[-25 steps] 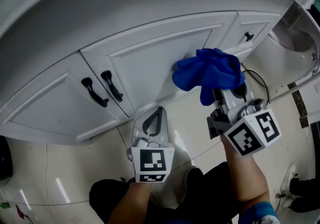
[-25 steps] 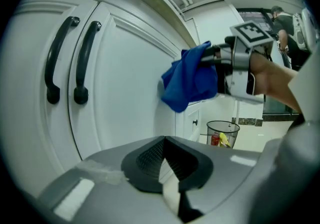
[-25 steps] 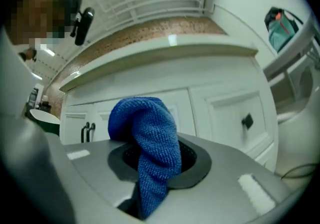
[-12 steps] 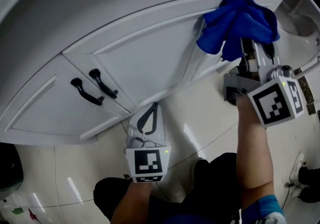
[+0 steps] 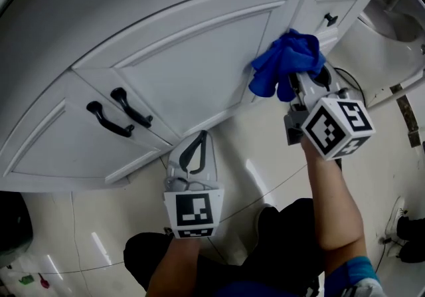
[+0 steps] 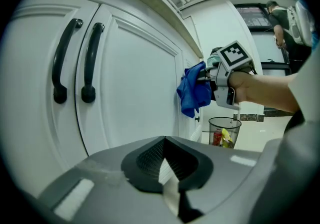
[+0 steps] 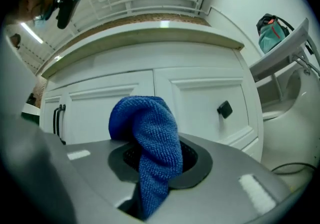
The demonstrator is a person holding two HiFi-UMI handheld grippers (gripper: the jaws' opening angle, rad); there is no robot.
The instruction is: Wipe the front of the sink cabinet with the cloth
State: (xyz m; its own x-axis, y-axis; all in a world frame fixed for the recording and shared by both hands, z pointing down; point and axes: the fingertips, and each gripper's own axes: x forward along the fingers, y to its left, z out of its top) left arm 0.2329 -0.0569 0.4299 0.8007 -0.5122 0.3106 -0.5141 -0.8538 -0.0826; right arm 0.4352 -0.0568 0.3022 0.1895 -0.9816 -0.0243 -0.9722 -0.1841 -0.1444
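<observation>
The right gripper [image 5: 300,84] is clamped on the blue cloth [image 5: 285,63], which bunches out ahead of the jaws and hangs in a loose fold below them. The wad presses on the white cabinet door [image 5: 192,70] near its right edge, beside the narrower panel that carries the black knob [image 5: 328,20]. Only a small part of the cloth seems to be pinched, so a hard drag across the raised moulding could pull it free or roll it into a ball that wipes a thin stripe. The hanging fold could also snag on that knob if the stroke runs further right. The left gripper [image 5: 196,156] hangs low over the floor with its jaws together and nothing in them, well apart from the pair of black handles [image 5: 119,113].
</observation>
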